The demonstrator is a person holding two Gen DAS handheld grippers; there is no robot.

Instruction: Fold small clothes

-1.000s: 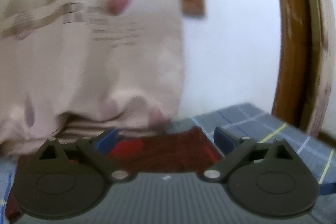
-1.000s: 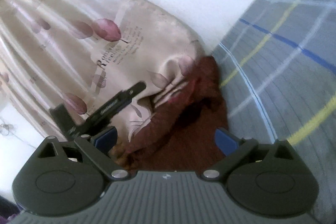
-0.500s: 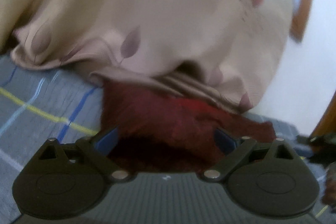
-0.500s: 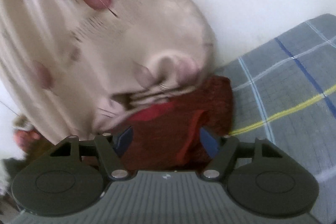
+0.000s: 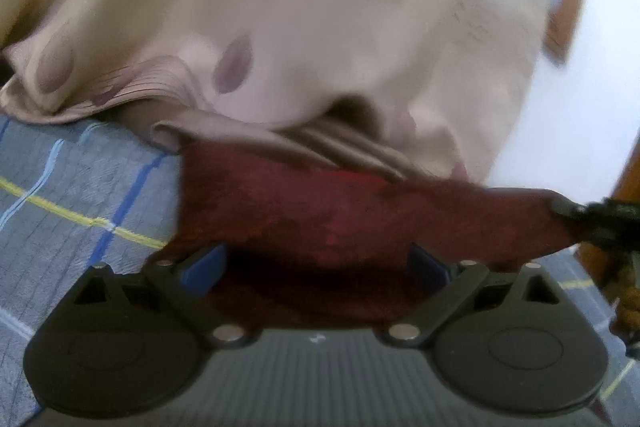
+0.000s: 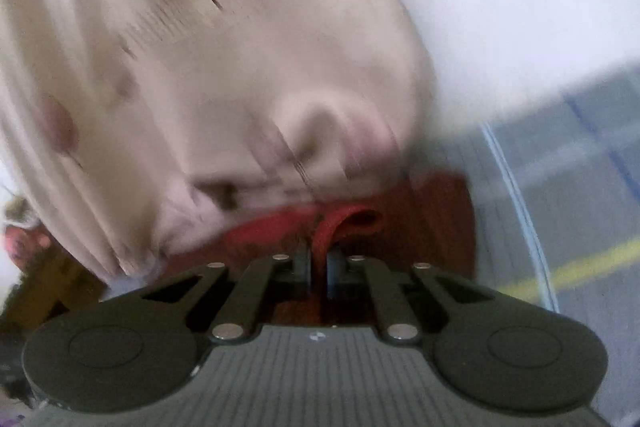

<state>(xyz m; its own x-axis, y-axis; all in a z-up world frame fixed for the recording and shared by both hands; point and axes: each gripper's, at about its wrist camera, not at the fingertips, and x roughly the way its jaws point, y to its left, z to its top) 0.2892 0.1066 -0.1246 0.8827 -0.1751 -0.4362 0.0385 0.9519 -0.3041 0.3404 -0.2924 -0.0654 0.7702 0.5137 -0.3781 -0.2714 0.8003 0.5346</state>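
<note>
Grey checked bedsheet (image 5: 80,187) carries our dark red garment (image 5: 320,211); our right tool (image 6: 319,267) has just closed, pinching its red edge, while our left tool (image 5: 316,267) gapes wide over it

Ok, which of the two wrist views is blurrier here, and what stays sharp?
Right wrist: heavy motion smear across the curtain and checked bedsheet; only the right hand-held gripper is crisp. Left wrist: milder blur, softest on the curtain; the red garment is readable.

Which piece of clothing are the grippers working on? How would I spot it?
Find the grey checked bedcover with blue and yellow lines. At its far edge hangs a pale curtain printed with purple leaves. Just under the curtain's hem lies the dark red cloth, fuzzy and the only deep red thing there; the right gripper pinches its brighter red edge.
</note>
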